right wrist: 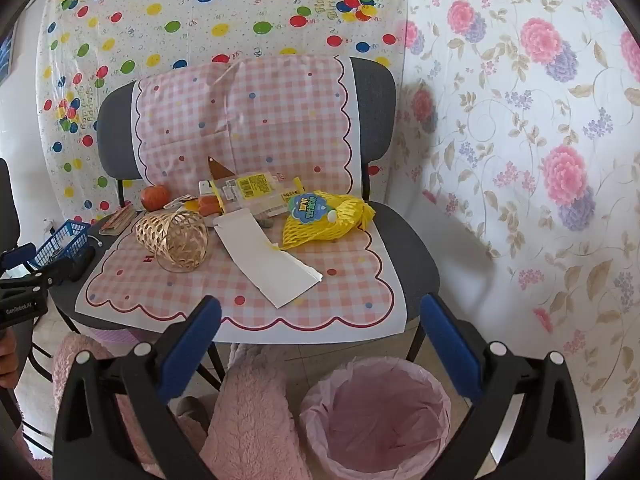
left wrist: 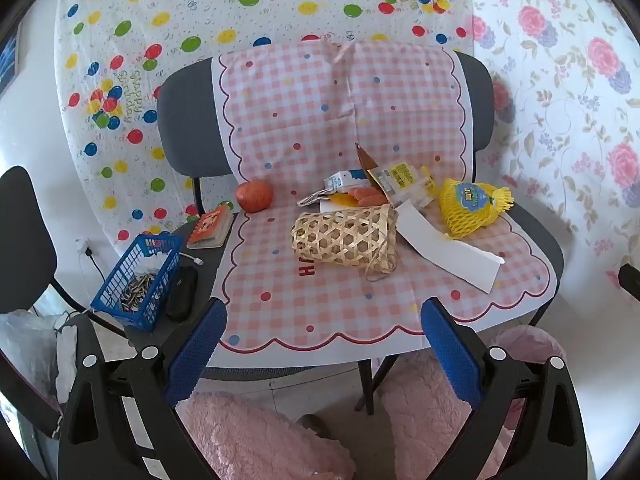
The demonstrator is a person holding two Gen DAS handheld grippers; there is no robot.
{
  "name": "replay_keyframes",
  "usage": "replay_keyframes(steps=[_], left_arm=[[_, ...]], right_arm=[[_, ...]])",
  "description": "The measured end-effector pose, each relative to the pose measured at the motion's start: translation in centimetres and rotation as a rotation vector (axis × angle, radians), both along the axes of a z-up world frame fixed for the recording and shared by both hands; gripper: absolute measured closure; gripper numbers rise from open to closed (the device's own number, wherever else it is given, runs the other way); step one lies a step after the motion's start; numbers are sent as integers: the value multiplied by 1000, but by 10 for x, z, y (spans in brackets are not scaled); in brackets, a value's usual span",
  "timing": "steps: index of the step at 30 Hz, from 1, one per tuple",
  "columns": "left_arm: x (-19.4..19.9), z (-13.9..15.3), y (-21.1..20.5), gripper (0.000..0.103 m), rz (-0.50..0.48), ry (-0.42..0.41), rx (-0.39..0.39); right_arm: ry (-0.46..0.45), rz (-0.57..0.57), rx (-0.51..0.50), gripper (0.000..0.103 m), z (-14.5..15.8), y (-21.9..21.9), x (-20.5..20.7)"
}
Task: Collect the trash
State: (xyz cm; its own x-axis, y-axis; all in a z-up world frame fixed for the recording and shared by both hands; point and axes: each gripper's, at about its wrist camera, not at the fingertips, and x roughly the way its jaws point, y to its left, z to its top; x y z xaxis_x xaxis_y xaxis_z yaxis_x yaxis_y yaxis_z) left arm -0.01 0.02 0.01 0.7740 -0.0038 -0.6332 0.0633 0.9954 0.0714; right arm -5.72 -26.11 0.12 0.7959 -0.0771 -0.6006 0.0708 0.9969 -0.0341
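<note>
While both grippers hang back from the chair seat (right wrist: 404,240) with nothing between their fingers, the litter lies ahead of and below them on the pink checked cloth (left wrist: 320,304) that covers the seat. The left gripper (left wrist: 324,356) and the right gripper (right wrist: 320,350) each stand spread wide and empty. The nearest piece to the right gripper is the folded white paper (right wrist: 266,260), whose long axis runs diagonally from the far left toward the near right, its near corner pointing at the right fingers (right wrist: 450,346); in the left wrist view the same paper sits right of centre, so I judge the right hand better placed for it. Behind it lie a yellow foam net (right wrist: 324,220), a clear wrapper with a yellow label (right wrist: 250,192) and some orange scraps (left wrist: 366,196). A woven bamboo basket (left wrist: 346,238) lies tipped on its side, mouth toward the paper; I cannot tell what is inside. The pink-lined waste bin (right wrist: 376,416) stands on the floor just below the right gripper and looks empty. At the left, a blue plastic basket (left wrist: 136,276) holds small dark pieces, beside a red fruit (left wrist: 254,196) and a small book (left wrist: 210,226).
</note>
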Motion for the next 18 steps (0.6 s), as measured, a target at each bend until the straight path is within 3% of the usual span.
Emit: replay_keyframes(steps=[18], left_arm=[[0, 1, 0, 7, -1, 5, -3]], right_arm=[[-1, -1, 1, 6, -1, 0, 1]])
